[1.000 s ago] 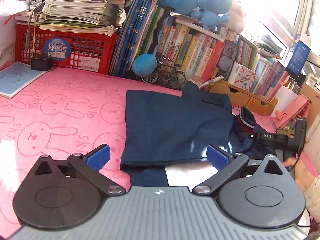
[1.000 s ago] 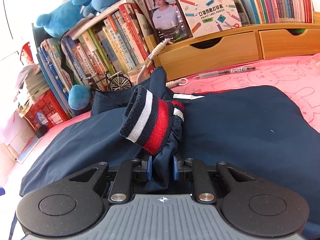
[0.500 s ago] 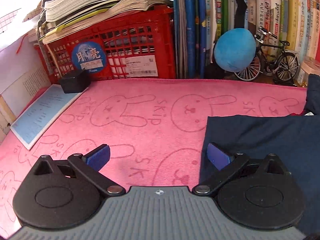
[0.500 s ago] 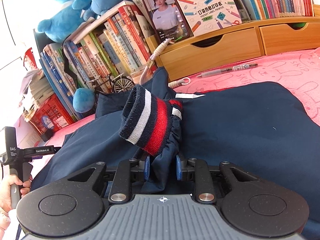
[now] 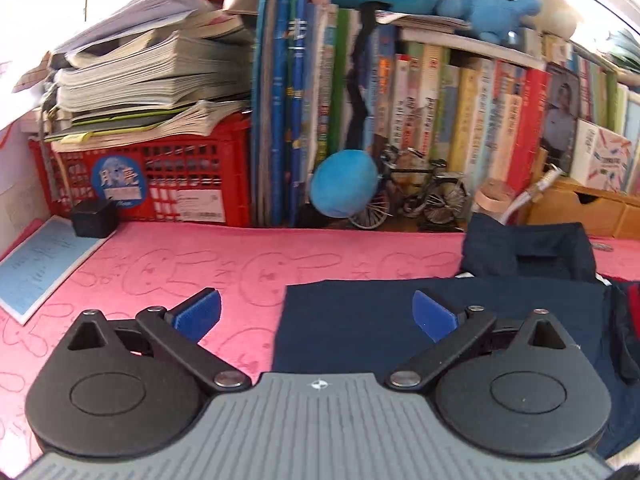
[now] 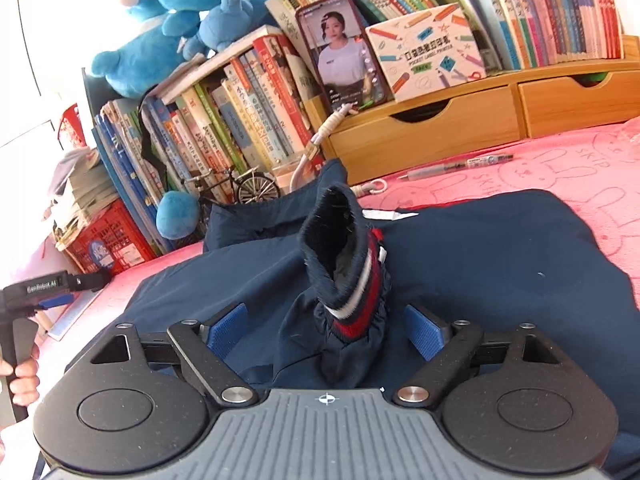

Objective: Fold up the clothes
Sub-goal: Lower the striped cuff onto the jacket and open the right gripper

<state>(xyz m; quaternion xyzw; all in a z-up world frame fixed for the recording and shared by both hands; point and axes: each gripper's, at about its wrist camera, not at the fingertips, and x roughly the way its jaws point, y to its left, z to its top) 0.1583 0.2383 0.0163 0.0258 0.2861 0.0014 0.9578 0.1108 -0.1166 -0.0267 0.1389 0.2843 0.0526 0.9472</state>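
A navy jacket (image 6: 480,264) lies spread on the pink rabbit-print cloth (image 5: 200,264). Its sleeve with a red, white and navy striped cuff (image 6: 352,280) stands up between the blue pads of my right gripper (image 6: 326,330), which is open and no longer pinches it. In the left wrist view the jacket's folded left edge (image 5: 360,320) lies flat, its collar (image 5: 528,252) behind. My left gripper (image 5: 316,314) is open over that edge, right pad above the cloth, left pad above bare pink. The left gripper (image 6: 44,292) and a hand (image 6: 24,376) show in the right wrist view.
A red crate (image 5: 148,184) with stacked papers, upright books (image 5: 304,100), a blue ball (image 5: 344,188) and a toy bicycle (image 5: 420,196) line the back. A blue booklet (image 5: 36,264) lies left. Wooden drawers (image 6: 460,124), a phone (image 6: 340,48) and a pen (image 6: 460,164) stand right.
My right gripper has opened and released the sleeve; the cuff now stands upright, showing its inside. The left gripper swung left off the jacket, then back right over its edge.
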